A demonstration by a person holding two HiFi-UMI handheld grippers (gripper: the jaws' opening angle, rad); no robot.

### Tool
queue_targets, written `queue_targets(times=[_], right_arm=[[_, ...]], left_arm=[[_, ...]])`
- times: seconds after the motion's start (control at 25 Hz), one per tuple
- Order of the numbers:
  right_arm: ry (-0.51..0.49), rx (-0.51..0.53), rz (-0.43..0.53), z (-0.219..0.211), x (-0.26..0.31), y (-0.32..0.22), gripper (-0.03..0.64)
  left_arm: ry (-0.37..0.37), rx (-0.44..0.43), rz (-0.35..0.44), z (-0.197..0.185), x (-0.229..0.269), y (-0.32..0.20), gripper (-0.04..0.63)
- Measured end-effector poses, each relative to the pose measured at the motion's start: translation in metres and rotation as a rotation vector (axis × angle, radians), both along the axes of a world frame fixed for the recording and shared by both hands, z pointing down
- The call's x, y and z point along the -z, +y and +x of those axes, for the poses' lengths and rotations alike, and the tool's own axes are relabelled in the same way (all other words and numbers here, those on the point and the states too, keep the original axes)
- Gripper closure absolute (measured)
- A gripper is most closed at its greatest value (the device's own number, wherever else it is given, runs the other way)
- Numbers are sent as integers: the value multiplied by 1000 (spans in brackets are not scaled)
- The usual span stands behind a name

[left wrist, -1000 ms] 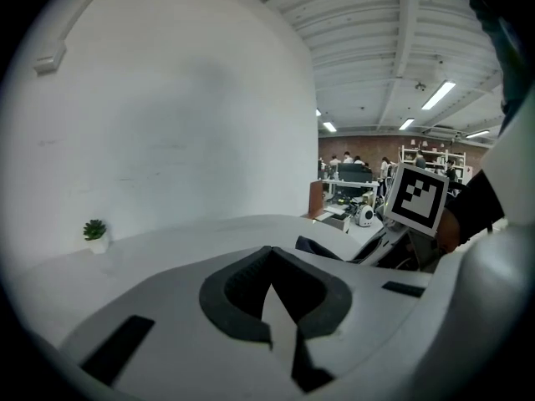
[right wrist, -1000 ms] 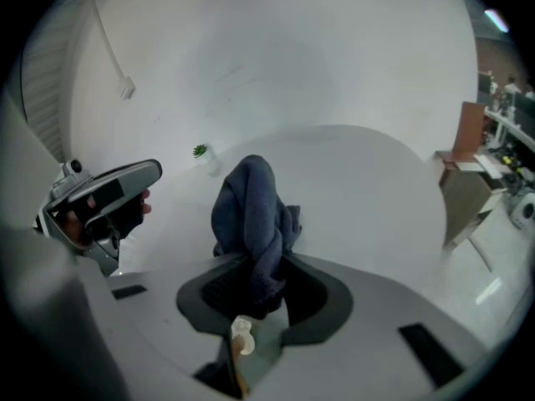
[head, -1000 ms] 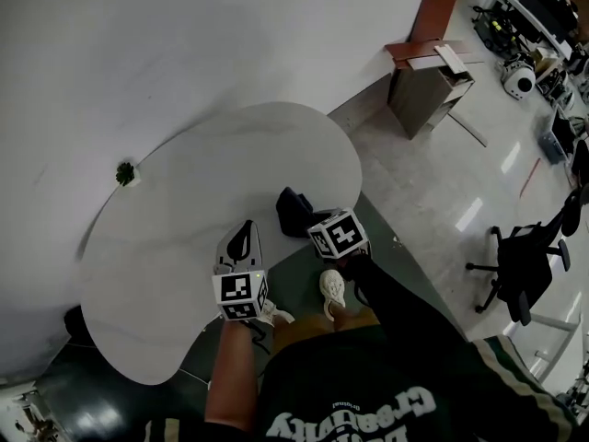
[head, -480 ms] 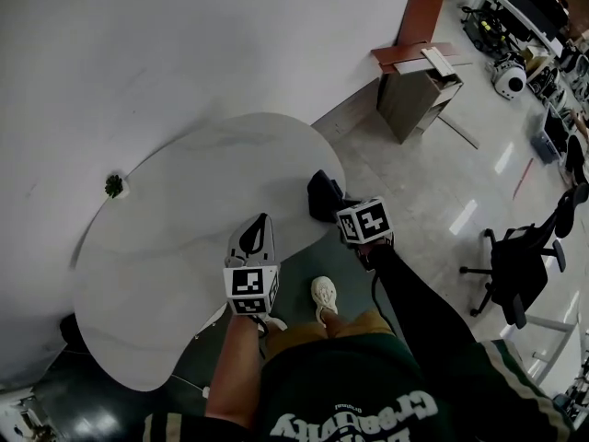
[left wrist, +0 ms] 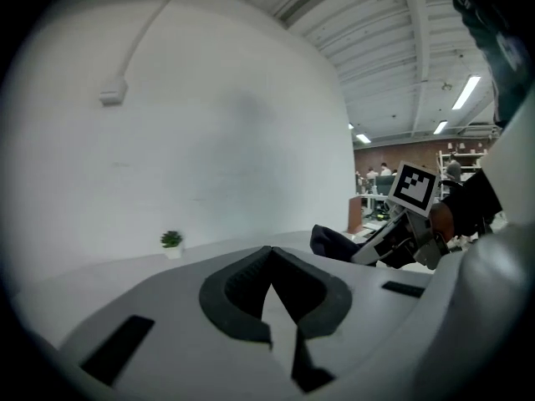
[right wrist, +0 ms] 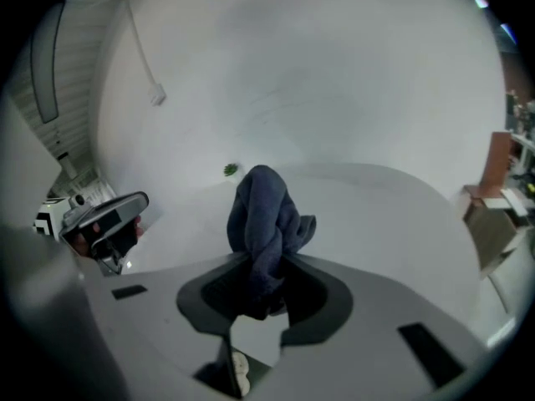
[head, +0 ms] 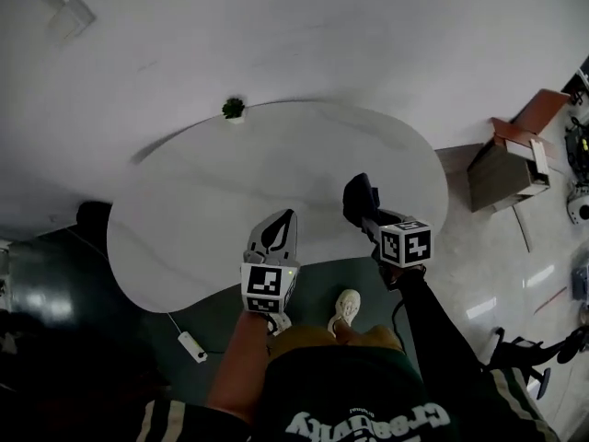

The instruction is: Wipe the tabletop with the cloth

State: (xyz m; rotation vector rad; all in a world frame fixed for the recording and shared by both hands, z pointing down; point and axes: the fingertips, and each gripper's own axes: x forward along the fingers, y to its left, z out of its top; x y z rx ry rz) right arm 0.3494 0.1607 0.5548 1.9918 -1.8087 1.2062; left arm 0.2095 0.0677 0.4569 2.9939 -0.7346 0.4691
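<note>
A dark blue cloth (head: pixel 359 195) is bunched in my right gripper (head: pixel 366 215), which is shut on it at the front edge of the white kidney-shaped table (head: pixel 202 182). In the right gripper view the cloth (right wrist: pixel 263 211) stands up out of the right gripper (right wrist: pixel 261 261) over the tabletop (right wrist: pixel 376 199). Whether it touches the top I cannot tell. My left gripper (head: pixel 287 217) hangs over the front edge to the cloth's left, shut on nothing. In the left gripper view the left gripper (left wrist: pixel 269 253) points across the table, with the cloth (left wrist: pixel 333 242) at its right.
A tiny potted plant (head: pixel 233 109) stands at the table's far edge by the white wall. On the floor are a brown cabinet (head: pixel 504 168) at the right, a white device on a cable (head: pixel 191 346), and the person's shoe (head: pixel 346 307) below the table edge.
The head view has swung round, so the table now lies broadside and the cabinet is at the far right. Both grippers stay at the front edge, the right one still holding the cloth.
</note>
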Motion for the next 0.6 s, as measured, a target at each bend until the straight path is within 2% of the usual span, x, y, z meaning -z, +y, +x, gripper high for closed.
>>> queue_targets(times=[0.12, 0.28, 0.6], right_arm=[[-23, 124, 25, -74, 9, -51, 515], [-46, 295, 46, -184, 24, -108, 515], [-97, 588, 51, -406, 27, -166, 515]], left_arm=[[18, 137, 6, -81, 14, -31, 595], [-26, 283, 48, -196, 24, -60, 595], [-73, 529, 58, -401, 28, -80, 595]])
